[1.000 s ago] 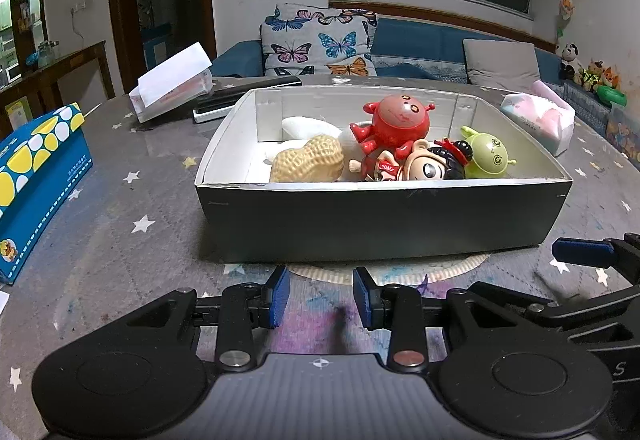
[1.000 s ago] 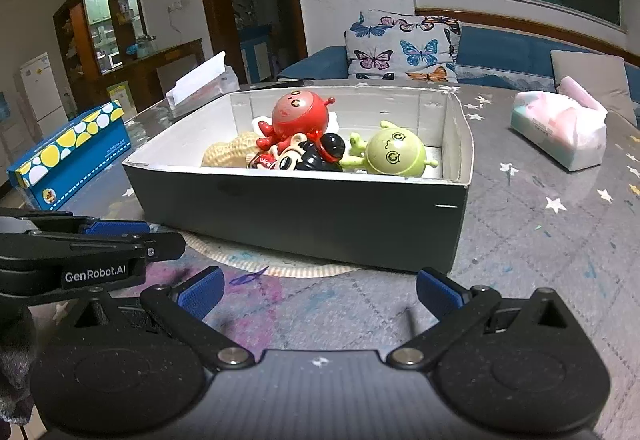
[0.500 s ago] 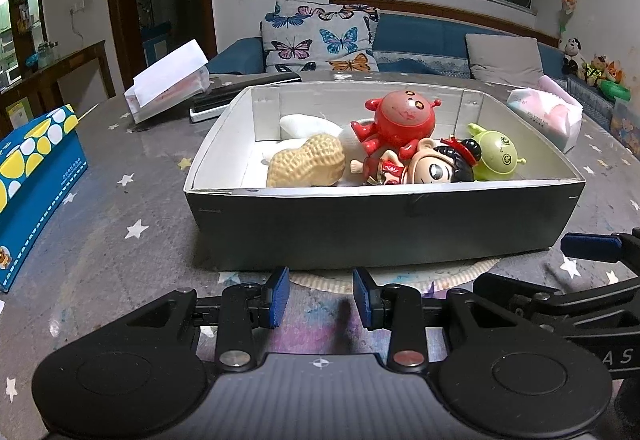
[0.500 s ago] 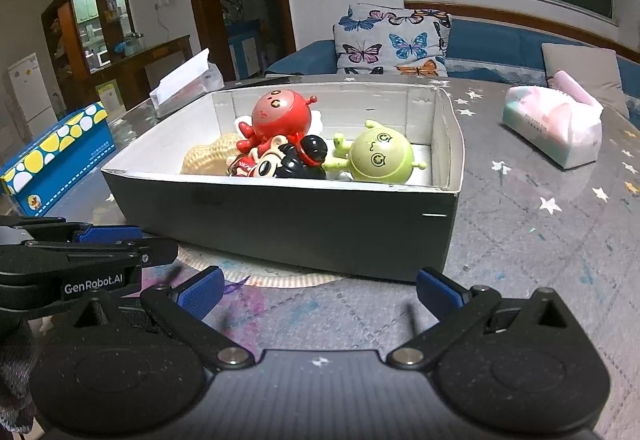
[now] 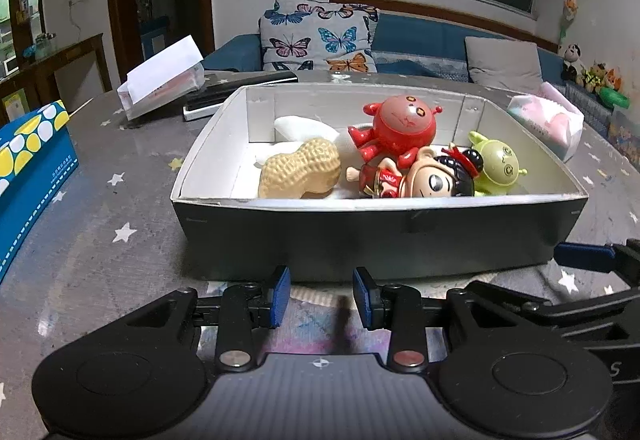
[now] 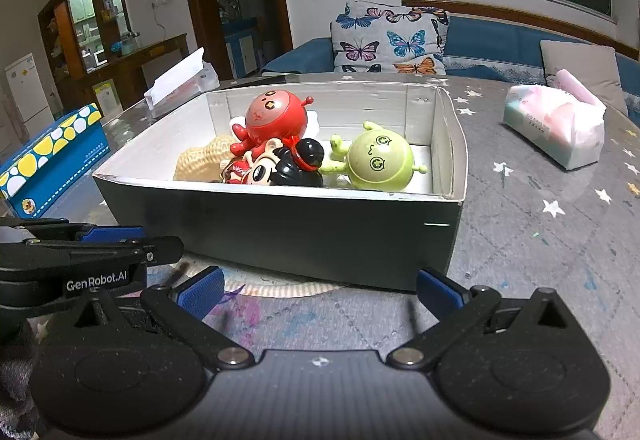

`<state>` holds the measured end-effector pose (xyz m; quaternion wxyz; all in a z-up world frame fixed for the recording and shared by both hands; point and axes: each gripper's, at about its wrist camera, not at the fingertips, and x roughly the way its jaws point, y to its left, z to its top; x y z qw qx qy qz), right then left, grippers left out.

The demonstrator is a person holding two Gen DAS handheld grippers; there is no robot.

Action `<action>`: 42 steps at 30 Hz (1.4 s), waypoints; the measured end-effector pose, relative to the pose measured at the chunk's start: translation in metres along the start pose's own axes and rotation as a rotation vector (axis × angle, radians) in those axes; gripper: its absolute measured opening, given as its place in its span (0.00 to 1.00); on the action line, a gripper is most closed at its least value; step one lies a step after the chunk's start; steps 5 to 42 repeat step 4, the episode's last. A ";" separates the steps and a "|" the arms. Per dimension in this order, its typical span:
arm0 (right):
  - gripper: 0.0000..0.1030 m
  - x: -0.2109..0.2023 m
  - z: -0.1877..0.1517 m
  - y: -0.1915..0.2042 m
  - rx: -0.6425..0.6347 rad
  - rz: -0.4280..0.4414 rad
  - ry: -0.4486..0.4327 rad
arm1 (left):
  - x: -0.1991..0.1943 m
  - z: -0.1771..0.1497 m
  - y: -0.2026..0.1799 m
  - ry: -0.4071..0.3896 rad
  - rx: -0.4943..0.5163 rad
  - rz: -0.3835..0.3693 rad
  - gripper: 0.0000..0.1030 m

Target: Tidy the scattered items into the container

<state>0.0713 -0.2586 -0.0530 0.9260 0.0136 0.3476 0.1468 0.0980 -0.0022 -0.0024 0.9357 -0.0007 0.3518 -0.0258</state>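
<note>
Grey star-patterned table (image 5: 100, 240) stands before a blue sofa (image 5: 420, 40) with a butterfly cushion (image 6: 390, 40). On it sits the box (image 5: 380, 236), holding a peanut toy (image 5: 300, 174), red figure (image 5: 396, 120), doll (image 5: 424, 180) and green figure (image 6: 378, 160). Near it lie a blue dotted carton (image 6: 52, 156), tissue pack (image 6: 556, 124) and envelope holder (image 5: 164, 80). Left gripper (image 5: 320, 296) narrowly parted, empty. Right gripper (image 6: 318, 290) wide apart, empty. Both sit just short of the box.
</note>
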 end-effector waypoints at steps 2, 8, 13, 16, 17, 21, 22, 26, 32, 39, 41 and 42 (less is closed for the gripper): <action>1.00 0.001 0.000 0.000 0.000 0.000 0.000 | 0.000 0.001 0.000 -0.005 0.001 -0.003 0.34; 1.00 0.001 0.000 0.000 0.001 0.001 0.001 | 0.000 0.001 -0.001 -0.008 0.004 0.003 0.34; 1.00 0.001 0.000 0.000 0.001 0.001 0.001 | 0.000 0.001 -0.001 -0.008 0.004 0.003 0.34; 1.00 0.001 0.000 0.000 0.001 0.001 0.001 | 0.000 0.001 -0.001 -0.008 0.004 0.003 0.34; 1.00 0.001 0.000 0.000 0.001 0.001 0.001 | 0.000 0.001 -0.001 -0.008 0.004 0.003 0.34; 1.00 0.001 0.000 0.000 0.001 0.001 0.001 | 0.000 0.001 -0.001 -0.008 0.004 0.003 0.34; 1.00 0.001 0.000 0.000 0.001 0.001 0.001 | 0.000 0.001 -0.001 -0.008 0.004 0.003 0.34; 1.00 0.001 0.000 0.000 0.001 0.001 0.001 | 0.000 0.001 -0.001 -0.008 0.004 0.003 0.34; 1.00 0.001 0.000 0.000 0.001 0.001 0.001 | 0.000 0.001 -0.001 -0.008 0.004 0.003 0.34; 1.00 0.001 0.000 0.000 0.001 0.001 0.001 | 0.000 0.001 -0.001 -0.008 0.004 0.003 0.34; 1.00 0.001 0.000 0.000 0.001 0.001 0.001 | 0.000 0.001 -0.001 -0.008 0.004 0.003 0.34; 1.00 0.001 0.000 0.000 0.001 0.001 0.001 | 0.000 0.001 -0.001 -0.008 0.004 0.003 0.34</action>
